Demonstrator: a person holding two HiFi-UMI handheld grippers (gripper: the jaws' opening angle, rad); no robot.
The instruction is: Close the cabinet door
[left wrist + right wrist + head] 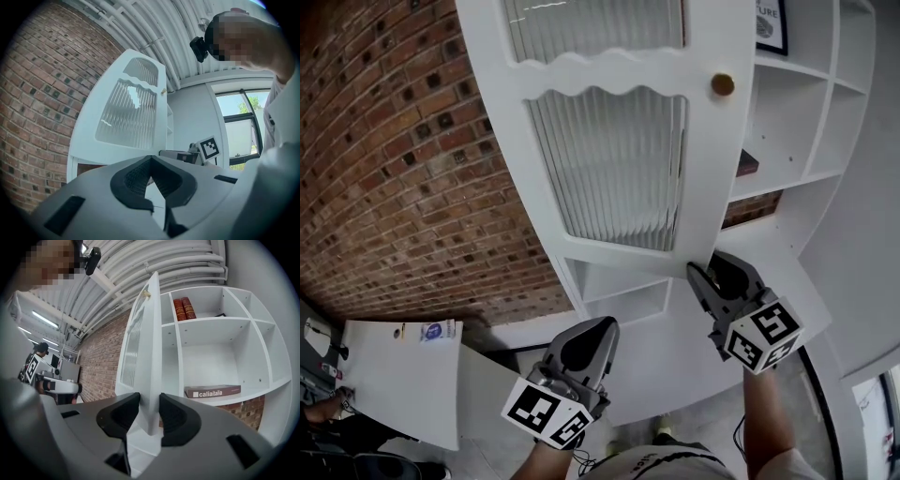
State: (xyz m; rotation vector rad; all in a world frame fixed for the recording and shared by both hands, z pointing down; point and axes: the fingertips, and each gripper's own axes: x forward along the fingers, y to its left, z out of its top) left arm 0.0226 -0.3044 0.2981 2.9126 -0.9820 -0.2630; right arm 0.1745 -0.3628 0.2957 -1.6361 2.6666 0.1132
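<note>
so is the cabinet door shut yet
Open: the white ribbed-glass cabinet door stands swung out, edge-on, from the white shelf unit, its compartments exposed.

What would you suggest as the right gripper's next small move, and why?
Probably swing the right gripper toward the shelf unit, carrying the cabinet door along: its lower edge sits between the jaws, and the door stands well open from the unit.

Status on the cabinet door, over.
Grippers: left gripper shut, empty; right gripper open, astride the cabinet door at its free edge. Door stands open, shelves exposed. Nothing seen blocking the swing.
</note>
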